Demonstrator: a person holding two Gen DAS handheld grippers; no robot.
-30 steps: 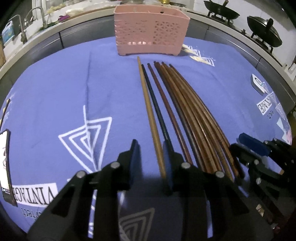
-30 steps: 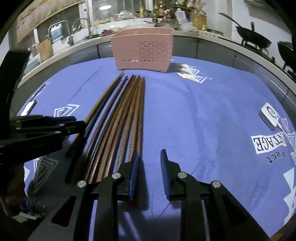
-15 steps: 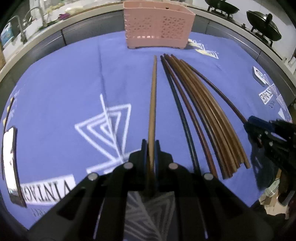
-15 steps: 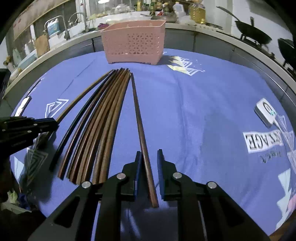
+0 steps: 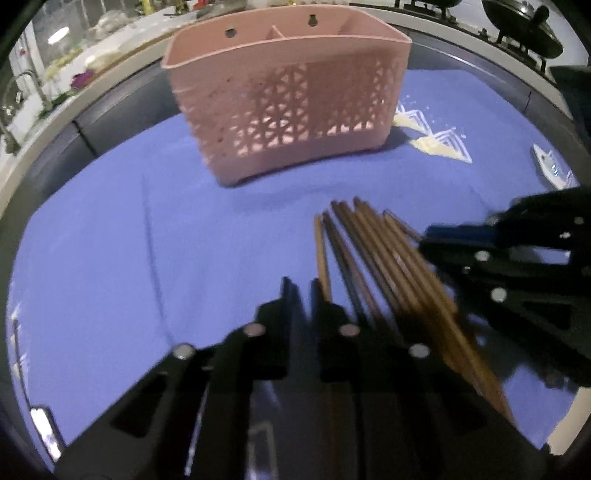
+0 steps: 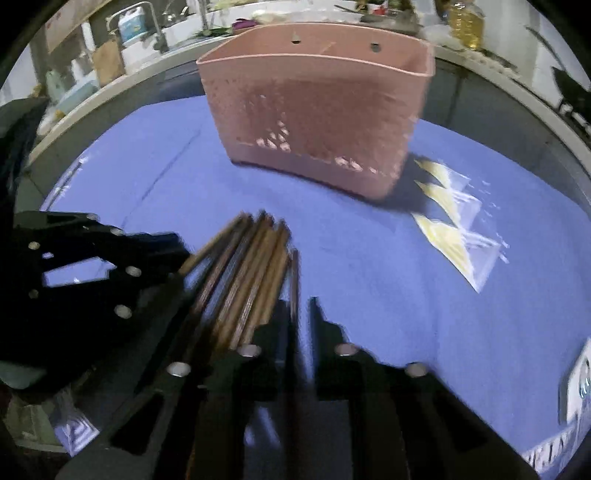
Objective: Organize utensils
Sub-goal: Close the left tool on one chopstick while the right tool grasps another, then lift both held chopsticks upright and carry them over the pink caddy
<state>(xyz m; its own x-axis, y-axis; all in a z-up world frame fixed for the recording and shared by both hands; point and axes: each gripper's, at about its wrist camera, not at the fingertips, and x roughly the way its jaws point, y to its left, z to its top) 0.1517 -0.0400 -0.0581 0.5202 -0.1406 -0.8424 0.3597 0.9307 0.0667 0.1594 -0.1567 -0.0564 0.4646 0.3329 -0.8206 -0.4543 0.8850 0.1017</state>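
A pink perforated basket [image 5: 288, 107] [image 6: 314, 110] stands upright at the far side of the blue cloth. Several brown chopsticks [image 5: 380, 258] [image 6: 251, 266] lie bundled on the cloth in front of it. My left gripper [image 5: 301, 290] [image 6: 181, 251] is shut on a light wooden chopstick [image 5: 320, 247], which pokes out along its right finger towards the basket. My right gripper [image 6: 299, 304] [image 5: 424, 238] is shut on a dark brown chopstick [image 6: 294, 273] at the bundle's right edge. The two grippers flank the bundle. Both views are motion-blurred.
A small white device [image 5: 550, 170] [image 6: 580, 376] lies on the cloth to the right. Yellow-white triangle prints [image 6: 450, 221] mark the cloth beside the basket. Behind the dark counter edge are woks [image 5: 524, 22] at the right and a sink with bottles [image 6: 133, 26] at the left.
Both grippers closed, each on an outer chopstick of the bundle. They then moved forward towards the pink basket, which now looms much larger in both views.
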